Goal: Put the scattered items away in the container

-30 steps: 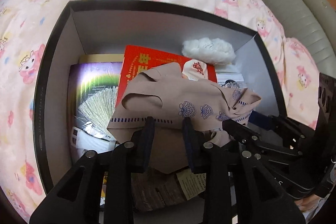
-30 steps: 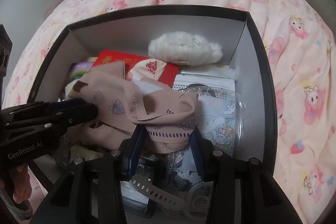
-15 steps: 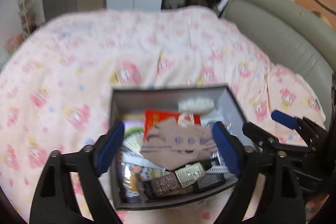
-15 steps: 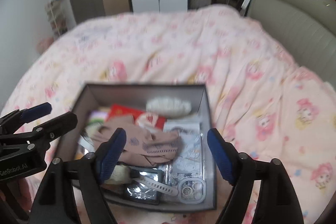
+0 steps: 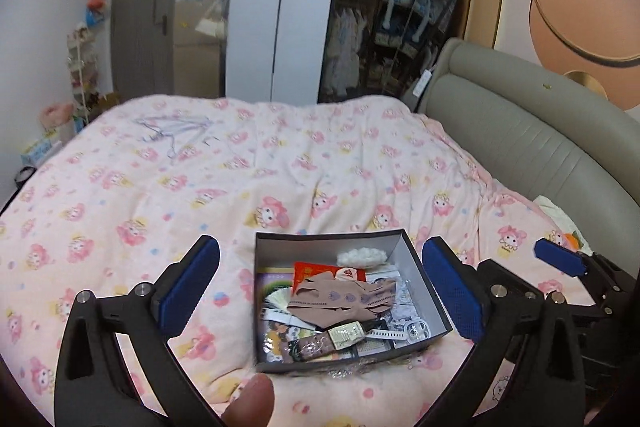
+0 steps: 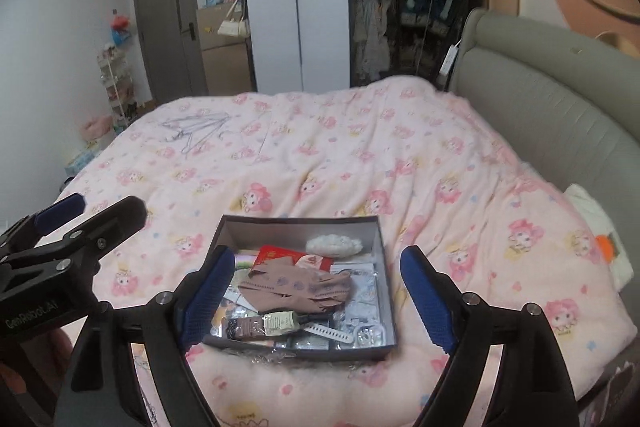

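left gripper [image 5: 320, 291]: jaws opening, nearly full spread, nothing between the pads; it hangs above the box, pointing down at it.
right gripper [image 6: 318, 297]: same, jaws opening wide and empty; box framed between the blue pads.
container [image 6: 378, 239]: dark open box with grey inner walls, sitting on the bed near its front edge, level.
beige cloth [image 6: 296, 287]: patterned fabric, lying loose on top of the pile mid-box, touched by neither gripper.
other contents: red packet [image 6: 276, 255] under the cloth, white fluffy piece [image 6: 334, 245] by the far wall, watch strap [image 6: 328, 331] and brown wrapper [image 6: 244, 327] toward the near wall, papers along the right side.
step in hand: release and pull-away look done; scan for leftovers.
how to do it well: keep the jaws spread and clear of the box rim; sweep the view across the blanket before lowering again; don't snag the cloth, it sits high in the pile.
progress: judged near finished, no loose small items visible on the blanket.
surface: pink cartoon-print blanket [image 5: 280, 167], soft and wrinkled; wire hangers [image 6: 196, 129] lie at the far side, well apart from the box.
room: grey padded headboard [image 5: 540, 139] on the right, white wardrobe [image 5: 280, 7], dark open closet, grey door [image 5: 140, 19].
person: a fingertip [image 5: 250, 405] shows at the bottom edge of the left view.
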### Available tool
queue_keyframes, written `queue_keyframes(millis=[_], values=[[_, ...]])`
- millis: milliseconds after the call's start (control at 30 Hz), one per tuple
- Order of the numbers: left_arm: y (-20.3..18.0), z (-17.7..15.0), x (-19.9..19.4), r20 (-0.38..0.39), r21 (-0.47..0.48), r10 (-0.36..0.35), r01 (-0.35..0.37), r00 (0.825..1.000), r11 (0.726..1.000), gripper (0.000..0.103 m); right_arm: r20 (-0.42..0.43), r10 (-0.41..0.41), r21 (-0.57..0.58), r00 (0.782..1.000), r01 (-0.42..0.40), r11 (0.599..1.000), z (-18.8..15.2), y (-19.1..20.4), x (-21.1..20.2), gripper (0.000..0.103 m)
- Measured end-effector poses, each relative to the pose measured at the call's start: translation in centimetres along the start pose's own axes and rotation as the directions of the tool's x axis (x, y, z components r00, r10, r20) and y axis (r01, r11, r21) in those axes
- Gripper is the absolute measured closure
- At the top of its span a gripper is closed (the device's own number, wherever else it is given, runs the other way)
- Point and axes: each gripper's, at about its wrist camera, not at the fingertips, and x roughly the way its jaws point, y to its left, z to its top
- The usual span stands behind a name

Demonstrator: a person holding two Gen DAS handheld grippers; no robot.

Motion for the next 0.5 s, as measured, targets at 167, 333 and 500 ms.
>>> queue_keyframes(millis=[167, 333, 500], values=[[0.6, -1.6, -4.1, 0.017, -0.019, -0.015, 0.015, 1.0, 1.0, 0.001, 0.041, -0.008, -0.026, 0.999, 0.009, 1.0, -1.4, 0.9, -3.7, 0.019], [0.8, -3.7, -7.1, 0.017, -0.003, 0.029, -0.029, 0.999, 1.0, 0.001, 0.06, -0.025, -0.029, 0.998, 0.027, 0.999, -3.6, 1.7, -6.4, 0.019], [0.7, -6.0, -9.2, 0.012, -0.016, 0.017, -0.016, 1.0, 1.0, 0.001, 0.054, -0.042, -0.008, 0.998, 0.042, 0.999, -5.7, 1.7, -8.3, 0.019]])
